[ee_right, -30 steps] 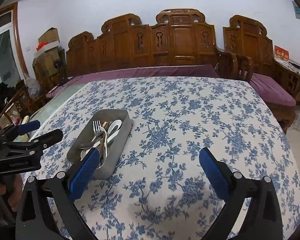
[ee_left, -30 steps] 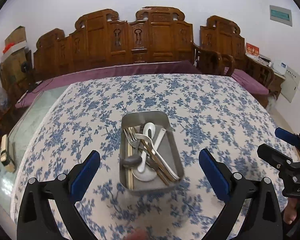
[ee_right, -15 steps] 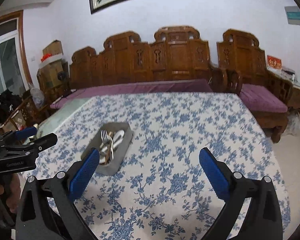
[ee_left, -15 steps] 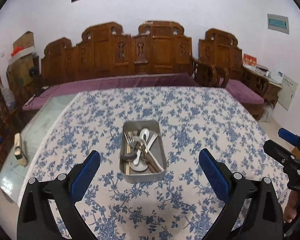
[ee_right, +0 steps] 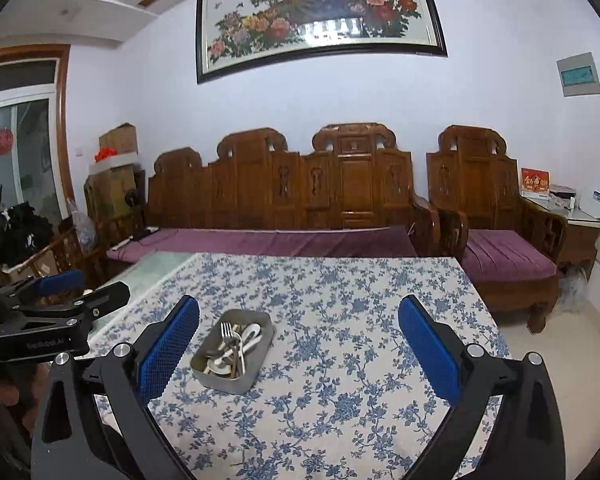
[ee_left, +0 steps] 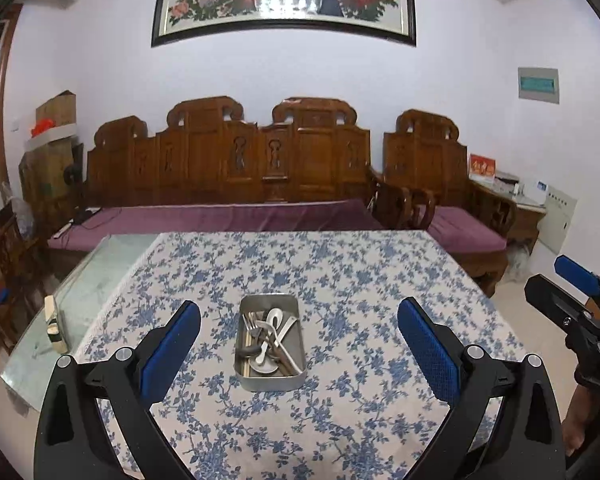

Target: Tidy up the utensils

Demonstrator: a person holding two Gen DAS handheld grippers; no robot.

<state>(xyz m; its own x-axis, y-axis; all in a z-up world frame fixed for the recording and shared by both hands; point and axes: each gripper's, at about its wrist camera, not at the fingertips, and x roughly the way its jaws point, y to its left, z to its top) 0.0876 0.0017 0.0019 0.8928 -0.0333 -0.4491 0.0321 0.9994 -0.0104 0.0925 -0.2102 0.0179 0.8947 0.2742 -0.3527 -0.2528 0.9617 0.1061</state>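
A metal tray (ee_left: pixel 271 380) sits in the middle of the table with the blue-flowered cloth (ee_left: pixel 340 280). It holds a fork, white spoons, metal utensils and chopsticks (ee_left: pixel 270 338), all lying together. The tray also shows in the right wrist view (ee_right: pixel 236 382), left of centre. My left gripper (ee_left: pixel 299 334) is open and empty, held back from and above the tray. My right gripper (ee_right: pixel 299 334) is open and empty, to the right of the tray and well back from it.
A carved wooden sofa (ee_left: pixel 268 168) with purple cushions stands behind the table. A bare glass strip (ee_left: pixel 60 320) runs along the table's left side with a small block (ee_left: pixel 54 326) on it. A wooden armchair (ee_right: pixel 500 216) stands at the right.
Both grippers have pulled back and up from the table; the tray now looks smaller and farther away. Both stay open and empty. The utensils in the tray have not moved.
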